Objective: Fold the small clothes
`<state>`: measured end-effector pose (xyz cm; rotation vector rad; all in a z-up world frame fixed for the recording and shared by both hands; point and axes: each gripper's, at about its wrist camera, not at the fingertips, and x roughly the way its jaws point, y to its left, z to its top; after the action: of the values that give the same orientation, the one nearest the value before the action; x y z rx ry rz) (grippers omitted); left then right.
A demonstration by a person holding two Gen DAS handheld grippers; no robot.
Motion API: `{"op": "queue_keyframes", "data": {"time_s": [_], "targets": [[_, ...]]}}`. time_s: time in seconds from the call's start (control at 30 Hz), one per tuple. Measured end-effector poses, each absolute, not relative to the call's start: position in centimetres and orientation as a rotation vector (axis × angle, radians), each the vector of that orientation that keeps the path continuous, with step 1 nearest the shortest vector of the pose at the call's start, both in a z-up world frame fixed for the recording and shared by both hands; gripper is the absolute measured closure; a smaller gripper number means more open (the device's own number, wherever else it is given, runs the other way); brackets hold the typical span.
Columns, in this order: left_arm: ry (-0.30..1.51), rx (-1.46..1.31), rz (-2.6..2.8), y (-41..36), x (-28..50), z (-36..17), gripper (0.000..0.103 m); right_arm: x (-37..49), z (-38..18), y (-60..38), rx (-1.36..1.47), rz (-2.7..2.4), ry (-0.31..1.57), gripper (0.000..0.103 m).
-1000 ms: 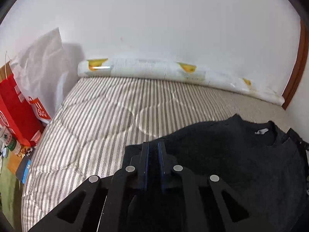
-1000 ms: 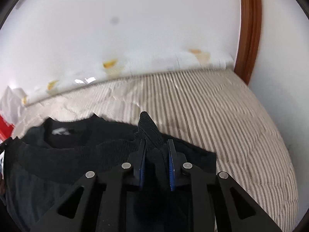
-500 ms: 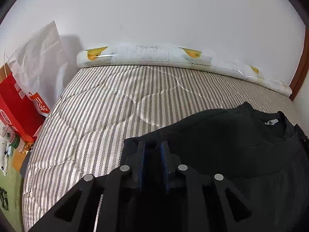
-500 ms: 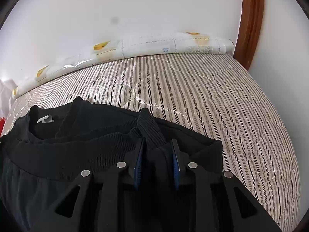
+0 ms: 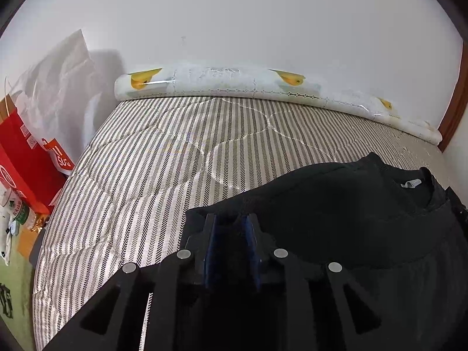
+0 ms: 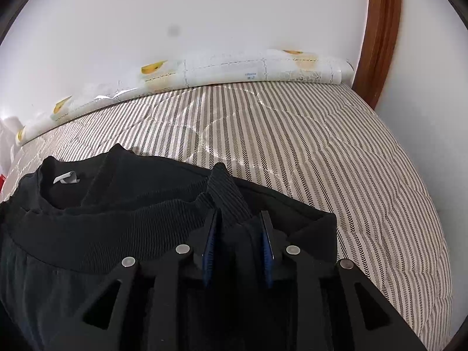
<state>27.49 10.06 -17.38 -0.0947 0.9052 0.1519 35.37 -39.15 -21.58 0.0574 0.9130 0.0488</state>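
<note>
A black sweatshirt (image 5: 345,196) lies on the striped mattress (image 5: 163,158), folded so its ribbed hem lies across the body just below the collar with its white neck label (image 6: 65,177). My left gripper (image 5: 231,222) holds the left hem corner between its blue pads, jaws partly apart. My right gripper (image 6: 238,219) has the ribbed hem corner (image 6: 226,193) sticking up between its pads, jaws wider apart. Both grippers sit low over the sweatshirt (image 6: 117,213).
A rolled white mat with yellow prints (image 5: 263,83) lies along the wall at the mattress's far edge. A red box (image 5: 20,158) and a white bag (image 5: 55,93) stand left of the bed. A wooden frame (image 6: 380,35) rises at the right.
Both grippers have carried the hem forward over the body and come down toward the mattress. Both pairs of jaws have widened, the right more than the left.
</note>
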Motion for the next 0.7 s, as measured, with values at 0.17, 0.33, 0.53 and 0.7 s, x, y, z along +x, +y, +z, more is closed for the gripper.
{"op": "queue_keyframes", "data": {"time_s": [0.17, 0.33, 0.53, 0.7], "targets": [[0.903, -0.101, 0.149, 10.12, 27.42, -17.34, 0.083, 35.37, -21.57, -39.13, 0.057, 0.049, 0.913, 0.076], [0.901, -0.105, 0.147, 10.14, 27.40, -17.30, 0.083, 35.40, -21.57, -39.13, 0.056, 0.050, 0.912, 0.076], [0.902, -0.139, 0.130, 10.55, 27.40, -17.37, 0.083, 35.39, -21.60, -39.18, 0.058, 0.050, 0.911, 0.076], [0.904, -0.131, 0.131, 10.33, 27.42, -17.34, 0.082, 35.37, -21.58, -39.48, 0.075, 0.059, 0.910, 0.075]]}}
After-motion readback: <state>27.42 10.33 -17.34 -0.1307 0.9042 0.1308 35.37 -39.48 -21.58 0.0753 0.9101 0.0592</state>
